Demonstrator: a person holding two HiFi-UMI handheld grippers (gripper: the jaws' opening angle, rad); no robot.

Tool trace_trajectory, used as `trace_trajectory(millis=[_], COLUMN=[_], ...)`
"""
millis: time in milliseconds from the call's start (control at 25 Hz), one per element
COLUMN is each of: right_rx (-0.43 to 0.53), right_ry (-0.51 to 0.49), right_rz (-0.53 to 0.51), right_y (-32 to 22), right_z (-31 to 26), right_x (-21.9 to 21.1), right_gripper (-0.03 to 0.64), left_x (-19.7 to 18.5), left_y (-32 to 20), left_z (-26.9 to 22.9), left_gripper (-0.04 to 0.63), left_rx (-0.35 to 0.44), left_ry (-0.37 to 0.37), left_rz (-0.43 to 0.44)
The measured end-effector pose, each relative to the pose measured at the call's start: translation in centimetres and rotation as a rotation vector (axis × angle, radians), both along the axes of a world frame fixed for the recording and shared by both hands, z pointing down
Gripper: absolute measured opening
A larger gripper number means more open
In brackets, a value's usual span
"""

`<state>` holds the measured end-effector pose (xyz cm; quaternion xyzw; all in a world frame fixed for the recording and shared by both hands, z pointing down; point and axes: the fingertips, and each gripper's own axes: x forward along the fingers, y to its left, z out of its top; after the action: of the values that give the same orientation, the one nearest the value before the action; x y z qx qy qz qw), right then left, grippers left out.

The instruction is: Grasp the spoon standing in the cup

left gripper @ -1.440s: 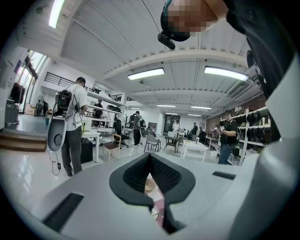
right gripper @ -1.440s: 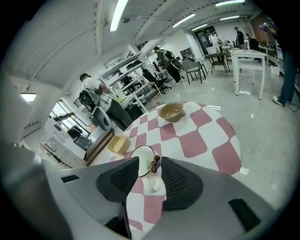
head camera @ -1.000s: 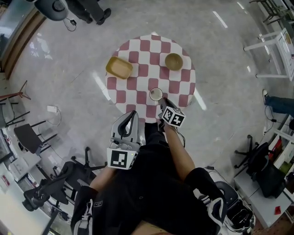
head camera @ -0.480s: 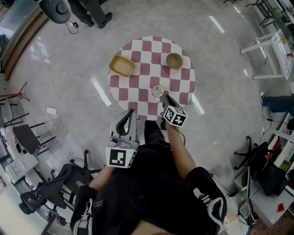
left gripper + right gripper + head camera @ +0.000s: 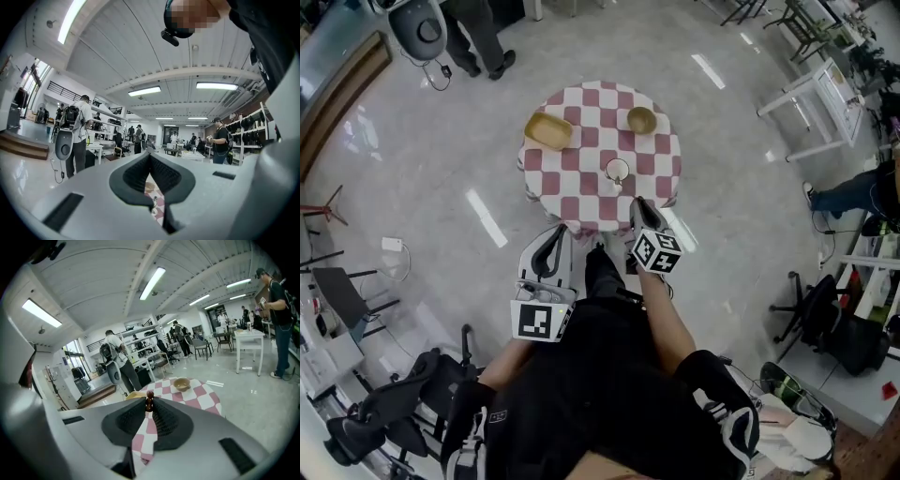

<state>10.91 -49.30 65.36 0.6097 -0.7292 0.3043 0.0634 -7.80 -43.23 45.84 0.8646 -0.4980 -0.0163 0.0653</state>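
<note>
In the right gripper view a dark brown beaded spoon handle (image 5: 149, 401) sticks up between the tips of my right gripper (image 5: 149, 405), whose pads press on it. The spoon's lower part is hidden behind the jaws. The head view shows the white cup (image 5: 617, 170) near the front edge of the checkered table (image 5: 581, 187), and the right gripper (image 5: 638, 203) hovers just in front of it to the right. My left gripper (image 5: 563, 232) hangs before the table's front edge, with its fingertips together and nothing between them (image 5: 150, 155).
A yellow tray (image 5: 548, 131) lies at the table's back left and a tan bowl (image 5: 641, 120) at the back right. A white table (image 5: 811, 103) stands far right, office chairs (image 5: 370, 412) at lower left. A person's legs (image 5: 483, 42) stand beyond the table.
The head view has pulled back, so the table looks smaller and farther. The right gripper has moved from the cup's rim to a spot short of the cup. The left gripper is almost unmoved.
</note>
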Motion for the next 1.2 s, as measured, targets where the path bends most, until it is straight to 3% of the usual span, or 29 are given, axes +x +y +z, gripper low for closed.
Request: trace_trajectory(millis=[280, 560, 1000, 1200], right_rx=[0.126, 0.206, 0.294, 0.325], right_ry=[0.018, 0.085, 0.129, 0.13], right_rz=[-0.011, -0.052, -0.103, -0.124], right_y=[10.9, 19.2, 25.5, 27.5], right_z=[-6.4, -10.6, -14.2, -15.8], right_x=[-4.4, -6.0, -1.9, 0.4], right_gripper=[0.064, 0.064, 0.064, 0.064], left_x=[-3.0, -2.8, 1.5, 4.3], left_y=[9.2, 14.7, 18.2, 20.1], left_z=[-0.3, -0.4, -0.1, -0.1], left_gripper=[0.008, 0.009, 0.009, 0.009], left_rx=[0.012, 0.02, -0.01, 0.005], left_ry=[0.037, 0.042, 0.051, 0.018], left_rz=[0.047, 0.069, 0.008, -0.001])
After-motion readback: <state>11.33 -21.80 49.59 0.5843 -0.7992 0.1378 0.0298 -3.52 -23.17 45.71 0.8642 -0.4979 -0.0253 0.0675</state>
